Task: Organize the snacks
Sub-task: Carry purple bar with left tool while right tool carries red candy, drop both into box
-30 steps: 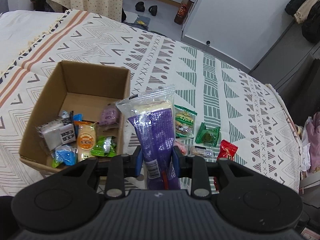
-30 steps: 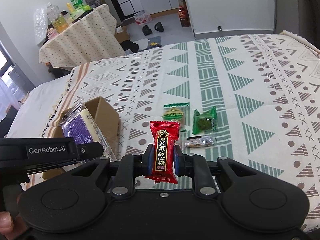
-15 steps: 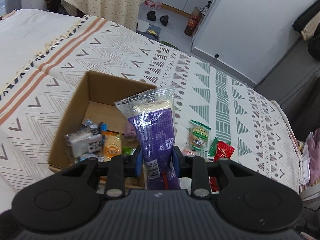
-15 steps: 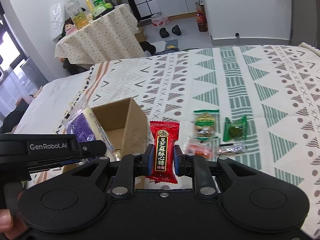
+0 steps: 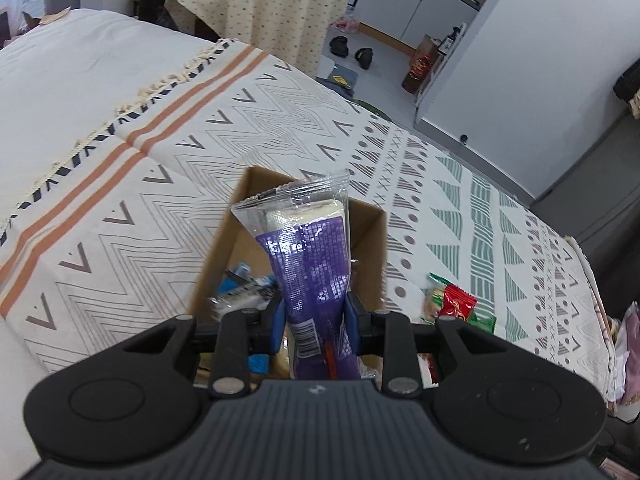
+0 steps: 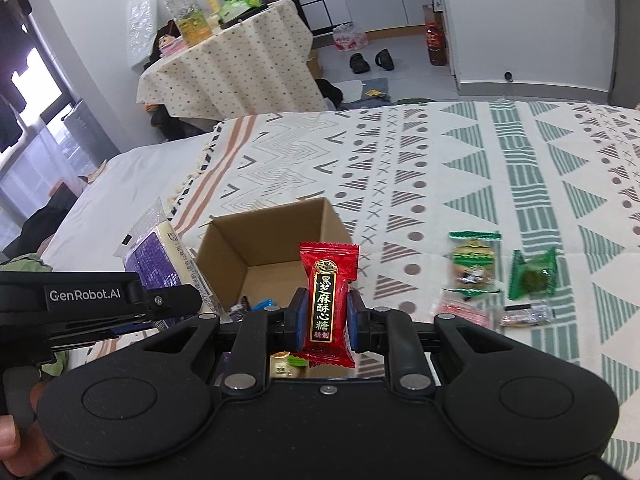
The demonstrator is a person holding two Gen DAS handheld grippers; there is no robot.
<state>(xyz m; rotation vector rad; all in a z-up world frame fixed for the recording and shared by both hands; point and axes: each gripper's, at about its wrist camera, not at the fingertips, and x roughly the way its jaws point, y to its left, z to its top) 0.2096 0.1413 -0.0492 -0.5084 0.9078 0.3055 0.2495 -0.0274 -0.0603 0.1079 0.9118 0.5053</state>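
Observation:
My left gripper [image 5: 316,322] is shut on a long purple-and-clear snack packet [image 5: 310,256], held upright over the open cardboard box [image 5: 368,240]. That packet [image 6: 160,256] and the left gripper's body [image 6: 92,300] show at the left of the right wrist view. My right gripper [image 6: 325,320] is shut on a red candy [image 6: 329,300] with gold lettering, hovering just in front of the cardboard box [image 6: 272,248]. Several small wrapped snacks lie in the box bottom. The red candy [image 5: 456,302] also shows right of the box in the left wrist view.
Loose snacks lie on the patterned blanket [image 6: 500,168] right of the box: a green-edged biscuit pack [image 6: 474,264], a dark green packet [image 6: 534,274], a pink one [image 6: 460,308] and a clear one [image 6: 524,316]. A cloth-covered table [image 6: 228,68] with bottles stands beyond the bed.
Both grippers have moved left toward the box with their snacks still held. The purple packet now stands over the box opening and the red candy is in front of it.

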